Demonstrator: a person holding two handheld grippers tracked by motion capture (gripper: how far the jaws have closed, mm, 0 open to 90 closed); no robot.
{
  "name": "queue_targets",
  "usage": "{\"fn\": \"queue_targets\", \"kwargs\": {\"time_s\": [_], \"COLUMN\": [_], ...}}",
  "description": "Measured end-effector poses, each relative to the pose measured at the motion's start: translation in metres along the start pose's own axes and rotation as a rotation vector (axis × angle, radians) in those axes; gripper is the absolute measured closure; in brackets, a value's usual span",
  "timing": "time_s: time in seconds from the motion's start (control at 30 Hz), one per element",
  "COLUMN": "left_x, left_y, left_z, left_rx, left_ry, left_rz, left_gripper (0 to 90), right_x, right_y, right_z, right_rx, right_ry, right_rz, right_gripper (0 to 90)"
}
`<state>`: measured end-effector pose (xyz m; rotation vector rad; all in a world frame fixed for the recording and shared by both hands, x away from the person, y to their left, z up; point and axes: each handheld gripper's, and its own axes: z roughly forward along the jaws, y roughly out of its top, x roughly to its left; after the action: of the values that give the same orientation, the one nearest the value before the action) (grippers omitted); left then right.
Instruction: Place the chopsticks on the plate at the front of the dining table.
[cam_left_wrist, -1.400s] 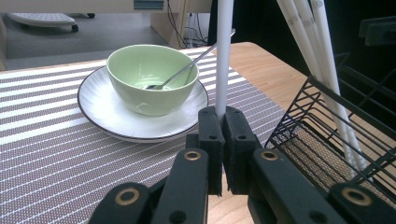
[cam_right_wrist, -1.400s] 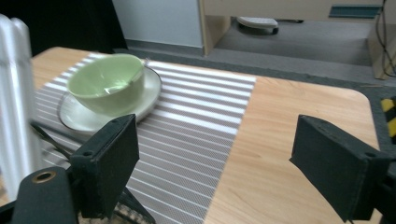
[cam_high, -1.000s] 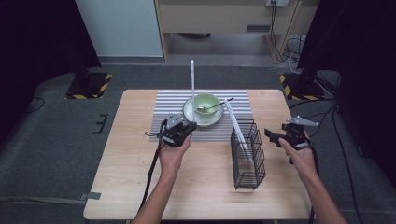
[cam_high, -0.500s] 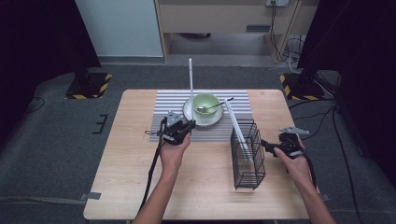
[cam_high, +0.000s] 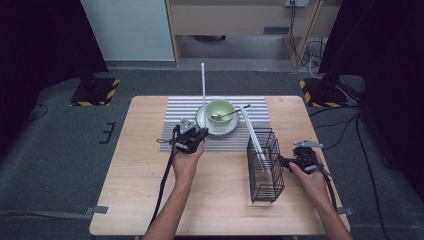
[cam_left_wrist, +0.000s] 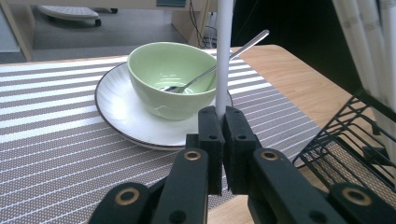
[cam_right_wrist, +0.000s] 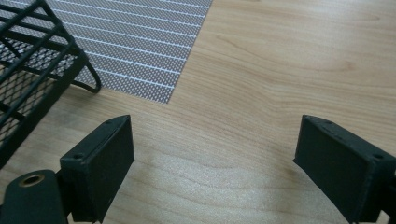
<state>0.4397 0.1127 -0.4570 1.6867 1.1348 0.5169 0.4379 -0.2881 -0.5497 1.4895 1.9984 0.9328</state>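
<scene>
A thin white stick (cam_high: 203, 90) stands upright, and my left gripper (cam_high: 200, 134) is shut on its lower end. In the left gripper view the jaws (cam_left_wrist: 223, 116) pinch the stick (cam_left_wrist: 224, 56) just in front of a green bowl (cam_left_wrist: 168, 74) on a white plate (cam_left_wrist: 116, 102). A metal spoon (cam_left_wrist: 219, 65) leans in the bowl (cam_high: 220, 111). More white sticks (cam_high: 252, 135) lean in a black wire basket (cam_high: 265, 165). My right gripper (cam_high: 286, 161) is low over the table, just right of the basket, open with nothing between its jaws (cam_right_wrist: 212, 158).
A grey striped placemat (cam_high: 175, 115) lies under the plate and reaches the basket's far end (cam_right_wrist: 32, 60). The wooden table (cam_high: 140, 175) is bare at the front left. Dark stands and cables sit on the floor beyond the table.
My right hand has come down and nearer to the basket's right side, its jaws still wide. The left gripper and its stick have stayed in place.
</scene>
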Motion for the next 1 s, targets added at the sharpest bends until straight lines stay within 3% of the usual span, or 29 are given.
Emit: {"fn": "queue_targets", "kwargs": {"time_s": [0.33,0.6,1.0], "left_x": [0.006,0.009,0.004], "left_y": [-0.001,-0.001,0.002], "left_z": [0.004,0.01,0.023], "left_rx": [-0.001,0.011,0.035], "left_ry": [0.025,0.039,0.049], "left_rz": [-0.017,-0.026,-0.02], "left_gripper": [86.8,86.7,86.8], "right_x": [-0.003,-0.006,-0.006], "right_y": [-0.005,-0.005,-0.005], "right_z": [0.004,0.005,0.006], "right_rx": [0.015,0.027,0.039], "right_ry": [-0.04,-0.044,-0.064], "right_rz": [0.01,0.03,0.046], "right_gripper": [11.5,8.2,3.4]}}
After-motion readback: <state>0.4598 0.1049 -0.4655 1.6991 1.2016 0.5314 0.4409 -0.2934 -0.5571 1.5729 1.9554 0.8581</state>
